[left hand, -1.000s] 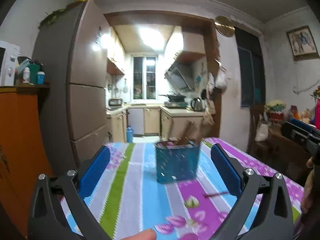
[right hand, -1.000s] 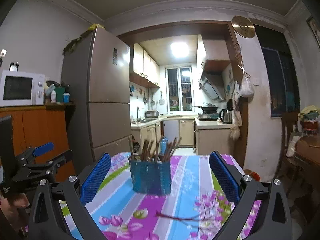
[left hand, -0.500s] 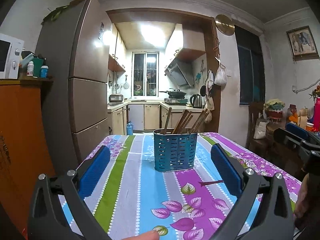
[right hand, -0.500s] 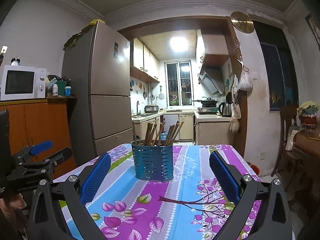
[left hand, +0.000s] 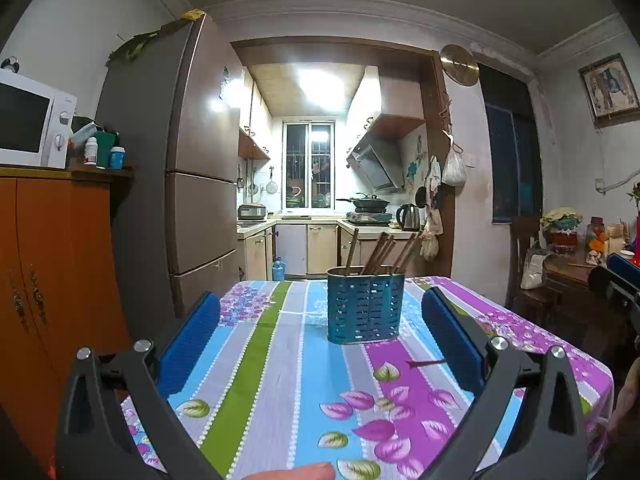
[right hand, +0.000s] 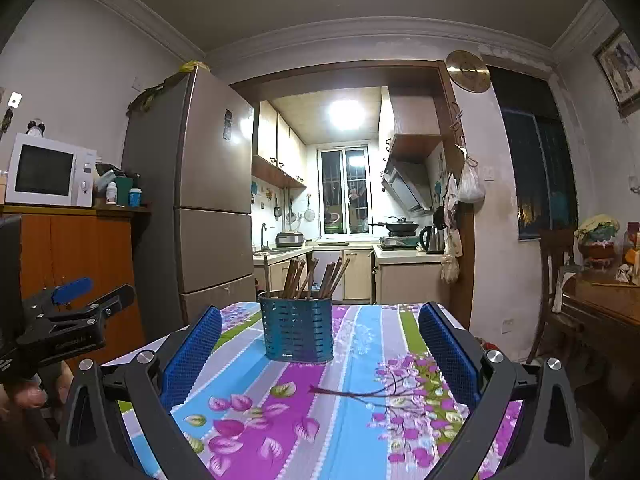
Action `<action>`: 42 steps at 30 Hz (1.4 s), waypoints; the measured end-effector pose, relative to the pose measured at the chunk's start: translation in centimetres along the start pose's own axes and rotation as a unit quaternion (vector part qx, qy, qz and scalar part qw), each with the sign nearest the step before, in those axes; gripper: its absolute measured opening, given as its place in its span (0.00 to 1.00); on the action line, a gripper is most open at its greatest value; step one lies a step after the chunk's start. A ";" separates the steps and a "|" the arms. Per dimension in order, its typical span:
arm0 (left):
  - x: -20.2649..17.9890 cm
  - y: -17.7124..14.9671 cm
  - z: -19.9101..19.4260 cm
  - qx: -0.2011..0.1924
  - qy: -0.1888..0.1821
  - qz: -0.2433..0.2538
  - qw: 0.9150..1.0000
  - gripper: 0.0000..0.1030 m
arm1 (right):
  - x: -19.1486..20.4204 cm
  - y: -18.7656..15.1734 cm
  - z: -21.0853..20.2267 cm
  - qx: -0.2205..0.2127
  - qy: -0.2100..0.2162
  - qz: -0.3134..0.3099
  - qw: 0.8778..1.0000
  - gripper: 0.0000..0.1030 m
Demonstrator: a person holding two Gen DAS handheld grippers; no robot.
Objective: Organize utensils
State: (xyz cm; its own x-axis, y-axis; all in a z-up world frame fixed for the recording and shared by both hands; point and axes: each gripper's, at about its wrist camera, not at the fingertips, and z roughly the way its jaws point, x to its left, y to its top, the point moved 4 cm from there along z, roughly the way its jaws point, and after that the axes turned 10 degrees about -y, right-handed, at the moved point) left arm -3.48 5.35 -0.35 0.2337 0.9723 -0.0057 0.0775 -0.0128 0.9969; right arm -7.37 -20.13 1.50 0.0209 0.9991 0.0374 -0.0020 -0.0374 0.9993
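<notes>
**Both grippers wide apart above the desk, chopsticks standing in the blue holder**

The left gripper (left hand: 320, 336) hangs over the near end of the desk (left hand: 248, 380), its blue-padded fingers (left hand: 192, 340) spread far apart with nothing between them. The right gripper (right hand: 320, 344) is likewise spread wide and empty, its blue pads (right hand: 448, 352) framing the far half of the flowered, striped cloth.

The blue perforated utensil holder (left hand: 365, 307) stands upright on the desk, toward the far edge and roughly on the midline of the left wrist view. A bundle of brown chopsticks (left hand: 380, 254) sticks out of its top, leaning at slightly different angles. In the right wrist view the same holder (right hand: 297, 330) sits a little left of centre, with the chopsticks (right hand: 312, 276) fanned above its rim.

One loose dark chopstick (left hand: 426, 362) lies flat on the cloth, nearer than the holder and to its right, apart from it; in the right wrist view it (right hand: 348, 392) lies crosswise between the two pads, not touched by either.

A fingertip (left hand: 296, 472) shows at the bottom edge of the left view. Seen from the right wrist camera, the left gripper (right hand: 94, 298) appears at the far left, held by a hand (right hand: 28, 396). Behind the desk stand a refrigerator (right hand: 208, 208), an orange cabinet (left hand: 48, 264) and a white microwave (right hand: 48, 172).
</notes>
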 end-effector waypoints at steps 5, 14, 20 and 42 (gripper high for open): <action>-0.3 -0.5 -1.3 0.009 0.000 0.001 1.000 0.95 | -0.3 -0.3 -1.8 -0.005 -0.004 0.003 1.000 0.96; -0.8 -1.6 -1.3 0.027 0.000 0.003 1.000 0.95 | 0.0 -0.6 -2.3 0.000 0.001 -0.001 1.000 0.96; -0.6 -2.0 -1.6 0.009 0.009 0.010 1.000 0.95 | 0.2 -0.8 -2.3 -0.007 0.005 -0.002 1.000 0.96; -1.0 -1.6 -1.0 -0.003 0.007 0.019 1.000 0.95 | 0.5 -0.8 -1.4 -0.029 0.006 -0.003 1.000 0.96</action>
State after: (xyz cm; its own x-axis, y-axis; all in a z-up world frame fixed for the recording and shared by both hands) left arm -4.81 4.67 -1.90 0.2225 0.9744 0.0337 0.0636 -0.0490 0.9968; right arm -8.78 -19.60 0.70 0.0090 0.9995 0.0316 -0.0590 -0.0310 0.9978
